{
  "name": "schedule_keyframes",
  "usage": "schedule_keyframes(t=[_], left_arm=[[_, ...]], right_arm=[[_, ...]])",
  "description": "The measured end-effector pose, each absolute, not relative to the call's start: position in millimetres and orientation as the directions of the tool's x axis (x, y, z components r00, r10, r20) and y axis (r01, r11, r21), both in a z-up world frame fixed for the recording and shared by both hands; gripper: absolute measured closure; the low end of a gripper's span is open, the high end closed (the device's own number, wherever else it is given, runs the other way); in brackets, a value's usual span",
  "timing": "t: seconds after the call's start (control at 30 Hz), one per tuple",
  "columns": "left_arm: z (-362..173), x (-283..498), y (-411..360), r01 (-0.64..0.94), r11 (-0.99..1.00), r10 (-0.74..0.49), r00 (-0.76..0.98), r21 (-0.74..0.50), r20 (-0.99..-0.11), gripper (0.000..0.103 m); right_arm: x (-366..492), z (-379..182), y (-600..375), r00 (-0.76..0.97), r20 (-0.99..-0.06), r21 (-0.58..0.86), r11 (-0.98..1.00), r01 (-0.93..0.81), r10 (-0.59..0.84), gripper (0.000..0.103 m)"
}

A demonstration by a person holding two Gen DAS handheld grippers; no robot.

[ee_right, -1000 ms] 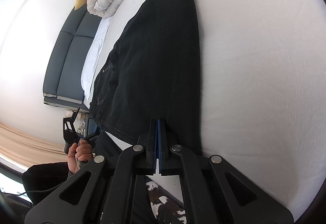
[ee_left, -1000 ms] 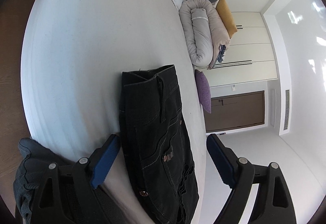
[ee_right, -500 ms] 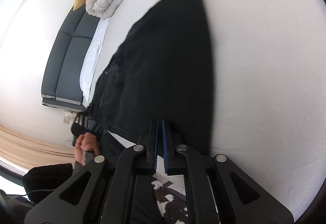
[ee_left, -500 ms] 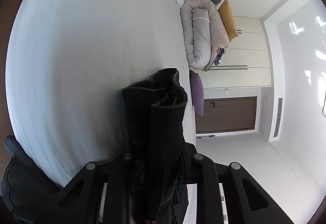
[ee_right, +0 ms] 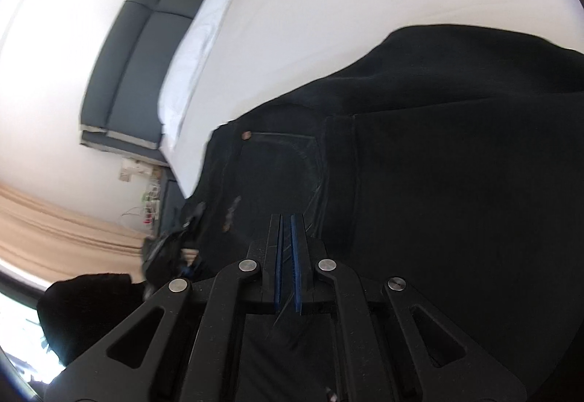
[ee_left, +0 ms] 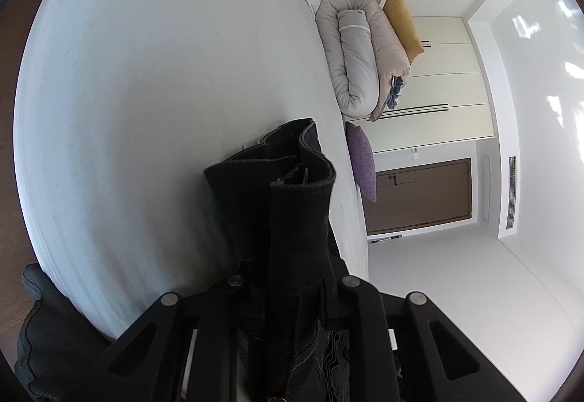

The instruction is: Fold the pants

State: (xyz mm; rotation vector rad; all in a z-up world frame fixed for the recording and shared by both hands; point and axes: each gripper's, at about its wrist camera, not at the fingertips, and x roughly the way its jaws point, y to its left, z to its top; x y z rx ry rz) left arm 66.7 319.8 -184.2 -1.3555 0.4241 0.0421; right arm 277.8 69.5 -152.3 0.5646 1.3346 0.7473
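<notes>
The bed [ee_left: 146, 110] is spread wide ahead of both tongs, and the black pants [ee_right: 456, 183] lie across it, filling the ground in front of and to the right of the right tongs [ee_right: 286, 245]. The step in hand is judged to be the carrying of one end of the pants over toward the other for a fold. It would be done well if both grips were kept firm, the cloth were lifted just clear of the bed so that no drag creases are made, and the carried edge were laid square on the edge below before anything is let go. A slack hold on the thick bunch is the likely fault, since layers could slip out unevenly. In the left view the pants [ee_left: 288, 219] are bunched upright between the jaws of the left tongs [ee_left: 292, 278], which have just been closing and are now clamped on that thick, gathered end; the cloth rises straight ahead of them, its cut edge curling at the top. The right tongs are drawn all but closed, only a sliver showing between the blue pads; whether a thin layer of cloth is pinched there cannot be told, though dark cloth lies directly under and beyond the tips. A pocket seam and rivet [ee_right: 246, 135] sit just ahead and left of those tips.
</notes>
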Motion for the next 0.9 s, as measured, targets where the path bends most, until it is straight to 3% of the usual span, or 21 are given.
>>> schedule_keyframes(t=[0.1,0.33,0.5,0.53,0.6,0.63,0.67,0.77,0.9], left_arm=[[-184,67,319,-0.268,0.233,-0.217,0.923,-0.935,-0.319,0.085],[-177,68,314,-0.275,0.296,-0.202,0.918,-0.915,-0.342,0.086],[-163,69,308,-0.277,0.381,-0.193,0.909,-0.882,-0.369,0.088],[-156,70,305,-0.28,0.418,-0.188,0.904,-0.864,-0.384,0.089],[-131,74,294,-0.277,0.538,-0.167,0.891,-0.796,-0.423,0.09],[-118,76,287,-0.26,0.58,-0.164,0.891,-0.772,-0.424,0.09],[-103,79,278,-0.238,0.619,-0.164,0.893,-0.749,-0.419,0.09],[-54,94,228,-0.146,0.783,-0.164,0.889,-0.605,-0.428,0.09],[-23,115,115,0.04,0.957,-0.183,0.852,-0.288,-0.491,0.09]], right_arm=[[284,-179,76,0.024,-0.693,0.713,0.69,-0.12,0.721,0.103],[281,-186,73,0.078,-0.696,0.698,0.698,-0.162,0.714,0.103],[277,-189,59,0.106,-0.623,0.762,0.632,-0.142,0.775,0.103],[274,-185,51,0.131,-0.597,0.783,0.61,-0.117,0.791,0.096],[262,-171,27,0.2,-0.54,0.813,0.568,-0.126,0.818,0.074],[255,-164,12,0.238,-0.516,0.822,0.554,-0.132,0.823,0.044],[249,-159,-2,0.276,-0.49,0.833,0.538,-0.132,0.827,0.036],[241,-158,-43,0.322,-0.408,0.885,0.457,-0.088,0.854,0.036],[242,-175,-81,0.328,-0.305,0.948,0.318,0.013,0.894,0.036]])
